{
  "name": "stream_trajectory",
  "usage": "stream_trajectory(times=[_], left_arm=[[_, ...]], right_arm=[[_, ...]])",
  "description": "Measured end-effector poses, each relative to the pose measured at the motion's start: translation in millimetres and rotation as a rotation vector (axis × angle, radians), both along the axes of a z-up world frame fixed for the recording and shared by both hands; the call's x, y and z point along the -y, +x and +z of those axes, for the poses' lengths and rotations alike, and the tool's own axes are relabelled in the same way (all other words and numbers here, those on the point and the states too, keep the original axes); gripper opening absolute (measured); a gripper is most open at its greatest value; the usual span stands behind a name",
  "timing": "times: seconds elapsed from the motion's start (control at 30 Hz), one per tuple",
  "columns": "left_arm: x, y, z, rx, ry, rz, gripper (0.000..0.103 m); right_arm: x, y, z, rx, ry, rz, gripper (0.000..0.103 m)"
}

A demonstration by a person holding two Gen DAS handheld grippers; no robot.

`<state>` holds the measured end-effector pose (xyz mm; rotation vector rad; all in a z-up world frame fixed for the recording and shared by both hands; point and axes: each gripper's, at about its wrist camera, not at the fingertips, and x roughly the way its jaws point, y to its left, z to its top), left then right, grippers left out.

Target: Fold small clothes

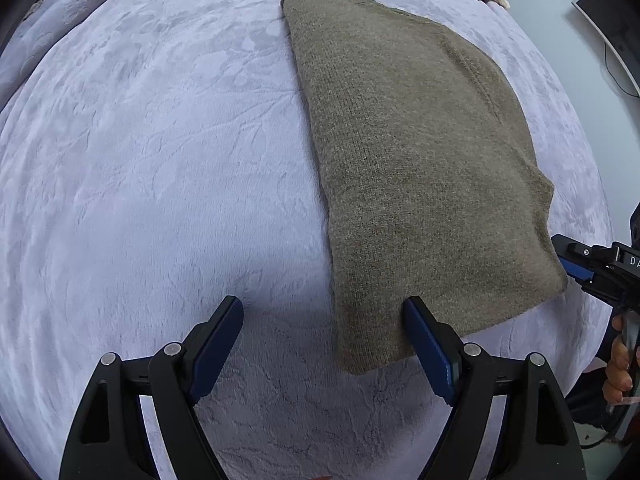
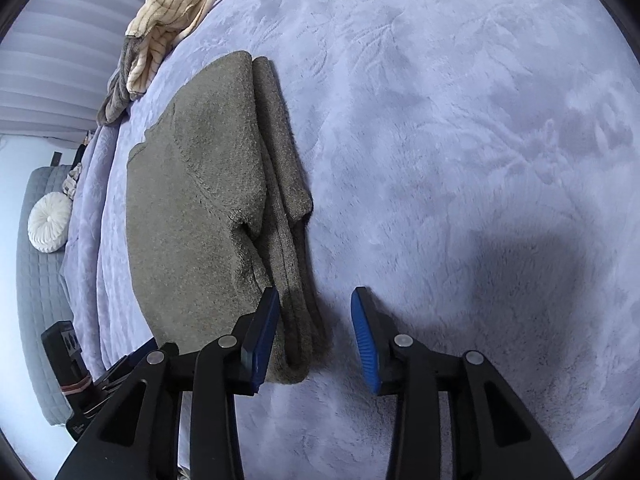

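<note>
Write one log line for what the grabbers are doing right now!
left gripper: open, at sweater edge | right gripper: open | brown sweater: folded on purple blanket

the left gripper [image 1: 323,320] has black plastic arms with triangular cut-outs, round silver screws at the joints, and dark blue pads [image 1: 430,354] lining its fingers. the right gripper [image 2: 315,320] is built the same, black with silver screws, its brighter blue pads [image 2: 366,346] finely ribbed. seen from the left wrist, the right gripper's black body carries white letters, partly cut off. the hand [image 1: 619,368] on its grey handle shows bare skin, with something pink below the fingers.
</note>
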<state>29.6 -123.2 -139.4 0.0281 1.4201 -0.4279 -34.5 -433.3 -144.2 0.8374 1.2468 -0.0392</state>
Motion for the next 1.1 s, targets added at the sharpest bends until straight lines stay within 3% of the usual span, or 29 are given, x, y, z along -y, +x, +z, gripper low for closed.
stream_trajectory(times=[0.1, 0.13, 0.57, 0.87, 1.1], left_arm=[[0.8, -0.6, -0.4, 0.0, 0.008, 0.003, 0.086], [1.7, -0.6, -0.8, 0.003, 0.023, 0.004, 0.103], [-0.1, 2.7, -6.6, -0.016, 0.067, -0.002, 0.103], [-10.1, 9.1, -13.2, -0.074, 0.014, 0.011, 0.103], [-36.5, 29.9, -1.6, -0.025, -0.013, 0.062, 0.103]], right_arm=[[-0.1, -0.5, -0.2, 0.0, 0.001, 0.001, 0.042], [-0.2, -0.5, -0.4, 0.001, 0.003, 0.001, 0.043], [2.6, 1.2, 1.6, 0.018, 0.005, 0.014, 0.052], [7.9, 10.4, 6.9, 0.046, 0.005, 0.037, 0.056], [13.0, 19.3, 6.4, 0.055, 0.011, 0.062, 0.059]])
